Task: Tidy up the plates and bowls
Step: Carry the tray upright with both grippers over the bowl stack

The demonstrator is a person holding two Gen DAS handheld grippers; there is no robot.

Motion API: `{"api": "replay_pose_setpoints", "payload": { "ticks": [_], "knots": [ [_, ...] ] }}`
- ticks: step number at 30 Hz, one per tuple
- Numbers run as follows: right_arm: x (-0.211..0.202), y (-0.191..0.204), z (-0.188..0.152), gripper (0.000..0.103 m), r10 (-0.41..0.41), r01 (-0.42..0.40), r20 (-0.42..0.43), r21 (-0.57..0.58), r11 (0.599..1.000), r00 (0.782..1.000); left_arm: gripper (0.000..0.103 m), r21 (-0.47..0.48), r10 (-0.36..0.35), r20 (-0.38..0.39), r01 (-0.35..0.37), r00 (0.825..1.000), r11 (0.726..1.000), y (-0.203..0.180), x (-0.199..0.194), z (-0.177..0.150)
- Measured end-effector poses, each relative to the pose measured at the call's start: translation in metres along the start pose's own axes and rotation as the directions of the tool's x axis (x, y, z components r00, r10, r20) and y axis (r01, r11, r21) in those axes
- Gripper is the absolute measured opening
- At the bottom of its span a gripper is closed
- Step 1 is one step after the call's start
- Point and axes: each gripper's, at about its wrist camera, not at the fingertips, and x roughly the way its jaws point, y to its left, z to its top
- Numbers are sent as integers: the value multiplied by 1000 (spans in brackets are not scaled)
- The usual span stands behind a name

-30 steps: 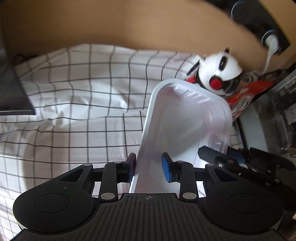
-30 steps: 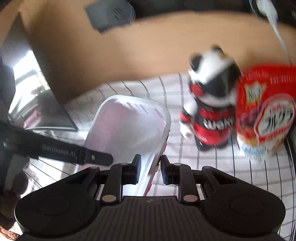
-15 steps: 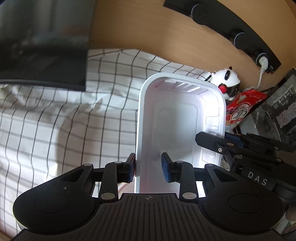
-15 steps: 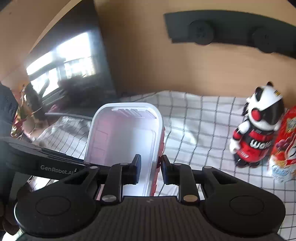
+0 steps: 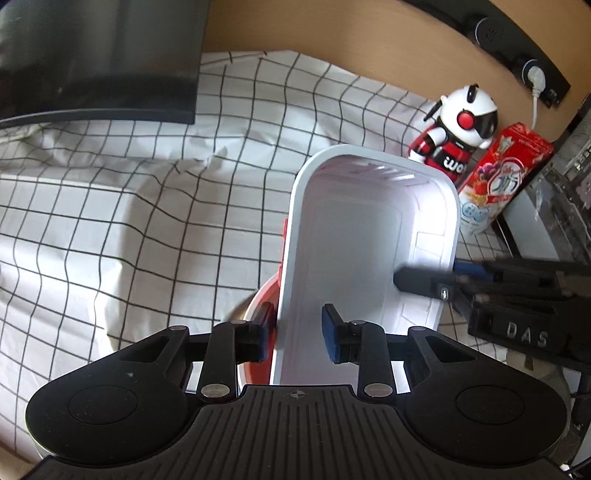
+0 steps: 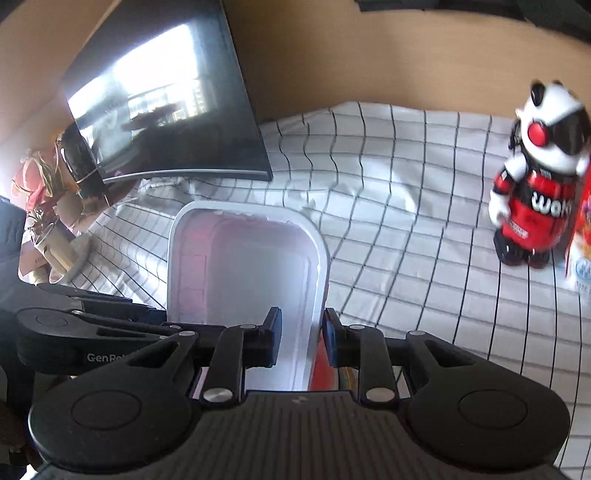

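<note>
Both grippers are on the white rectangular tub point(image 5: 354, 258), one on each long wall, and it hangs above the checked cloth point(image 5: 129, 221). In the left wrist view the left gripper point(image 5: 297, 328) straddles the tub's left wall at lower centre; the outer pad presses the wall, the inner blue pad stands a little clear, so the jaws are narrow about the rim and I cannot tell how firm the pinch is. In the right wrist view the right gripper point(image 6: 301, 338) has its jaws narrow and clamped on the tub's right wall, low in the middle of the frame. A red piece point(image 5: 267, 295) peeks out beneath the tub; whether it is a bowl or the tub's own underside, I can't say.

To do this well, I'd judge: keep both grips level so the tub doesn't twist, move the two hands as one, and lower it flat onto open cloth.

The cloth is rumpled, with ridges through the centre, so a flat patch matters. A dark monitor point(image 5: 99, 55) fills the upper left, a toy robot point(image 5: 458, 133) and a red snack box point(image 5: 498, 177) crowd the upper right, and a wooden wall point(image 5: 332, 33) runs behind.
</note>
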Motion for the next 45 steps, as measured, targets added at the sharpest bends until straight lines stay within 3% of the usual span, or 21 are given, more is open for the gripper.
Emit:
{"api": "replay_pose_setpoints", "payload": {
  "ticks": [11,18,33,40,45],
  "knots": [
    [-4,-2,-6,25,23,-23,-12,12,1000,1000,26,-53,-61,20,62,998,997,10,-16,4],
    [-4,1,-5,25,43,-43,-19,1,999,999,25,-57,-61,34,63,998,996,13,-23,4],
    [-2,-1,-10,25,68,-67,-51,19,998,996,19,24,24,13,-24,1000,999,7,-17,-13],
    [-6,-5,-4,26,78,-76,-32,42,996,996,18,14,26,-2,-25,1000,1000,10,-15,-17],
    [-4,-13,9,32,73,-72,-5,83,994,997,18,-16,11,6,-10,1000,1000,11,-19,-11]
  ]
}}
